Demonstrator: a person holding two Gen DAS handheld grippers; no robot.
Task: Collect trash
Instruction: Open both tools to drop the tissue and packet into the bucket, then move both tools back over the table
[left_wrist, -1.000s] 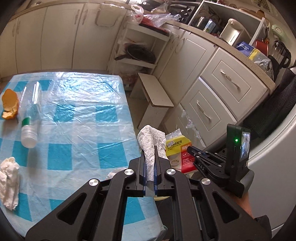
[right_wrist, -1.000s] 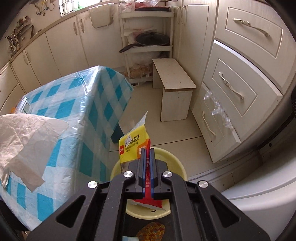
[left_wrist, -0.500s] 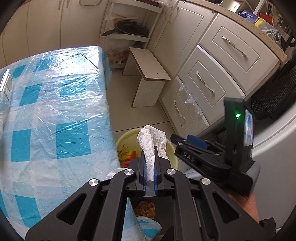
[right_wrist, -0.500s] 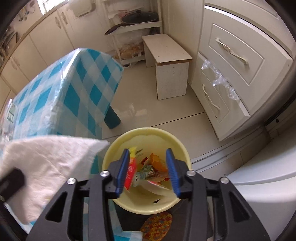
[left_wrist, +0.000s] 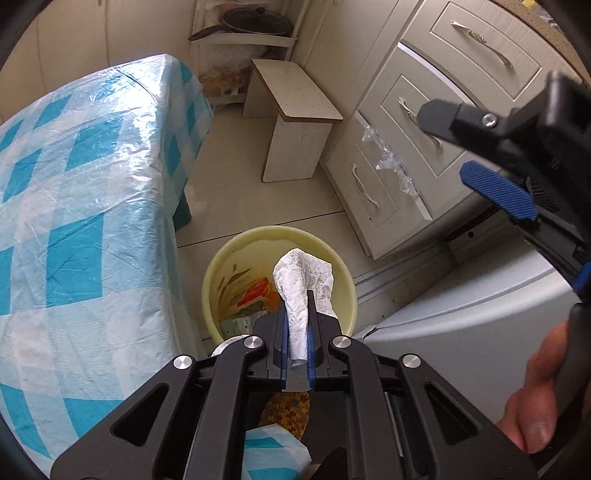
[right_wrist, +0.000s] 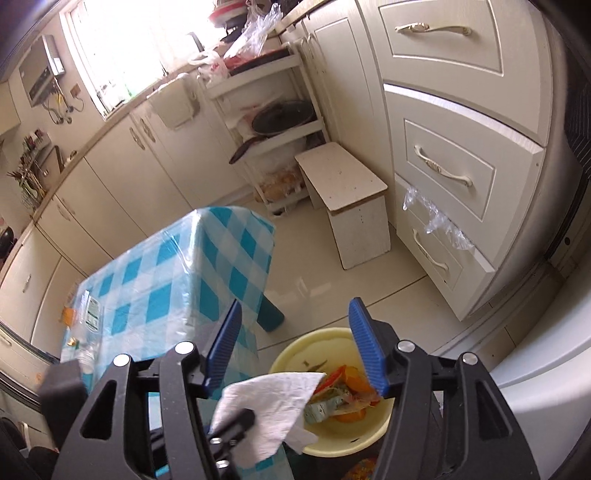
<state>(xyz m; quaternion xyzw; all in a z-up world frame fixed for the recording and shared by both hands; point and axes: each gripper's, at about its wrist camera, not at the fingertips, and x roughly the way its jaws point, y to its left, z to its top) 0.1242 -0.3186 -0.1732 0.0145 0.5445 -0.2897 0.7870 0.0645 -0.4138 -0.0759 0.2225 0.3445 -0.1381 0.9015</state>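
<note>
Kitchen floor: round pale-yellow plastic bin (left_wrist: 343, 273) holds wrappers. Left gripper (left_wrist: 297, 332) pinches crumpled white paper tissue (left_wrist: 301, 284) above it; right gripper (right_wrist: 295, 350) spread, empty.

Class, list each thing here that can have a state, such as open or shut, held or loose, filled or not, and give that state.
Left gripper: shut on the tissue.
Tissue: held above the bin.
Right gripper: open, holding nothing.
Yellow bin: on the floor, partly filled with wrappers.
Bottom drawer: slightly open, plastic film caught in it.
Plastic bottle: lying on the table.
</note>
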